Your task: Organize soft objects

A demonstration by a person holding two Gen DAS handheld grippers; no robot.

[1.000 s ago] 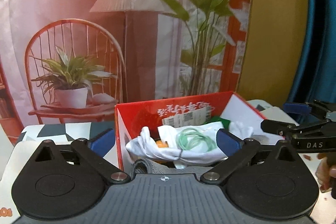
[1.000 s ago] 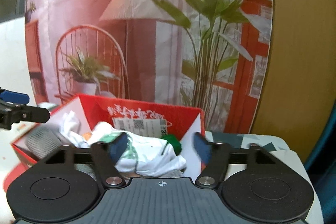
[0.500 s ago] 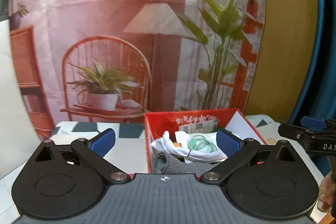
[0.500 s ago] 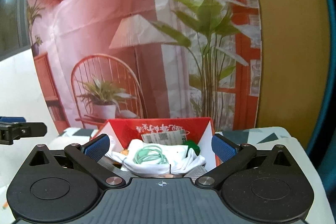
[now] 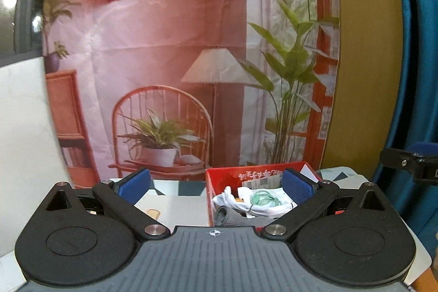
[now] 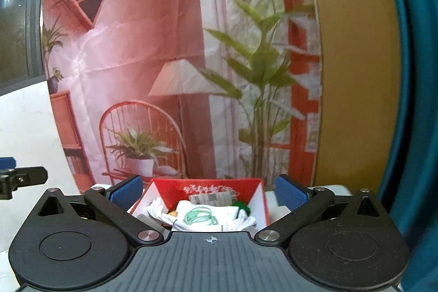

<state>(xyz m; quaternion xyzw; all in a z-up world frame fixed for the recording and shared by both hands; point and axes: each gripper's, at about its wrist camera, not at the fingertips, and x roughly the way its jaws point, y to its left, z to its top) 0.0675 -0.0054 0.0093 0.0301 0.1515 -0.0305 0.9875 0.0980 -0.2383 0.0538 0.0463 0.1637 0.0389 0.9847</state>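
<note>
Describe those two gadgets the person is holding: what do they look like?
Both look alike. The left gripper and right gripper each have a ribbed grey body marked with a small crosshair, two round black housings, black link arms on silver pins, and jaws faced with textured blue pads. No cables or sleeves show.

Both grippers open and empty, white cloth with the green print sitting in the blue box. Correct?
One thing is off: the box is red, not blue, as the right wrist view shows. The rest holds: the white cloth with the green print lies inside it, and the left gripper and right gripper are both open and empty.
</note>
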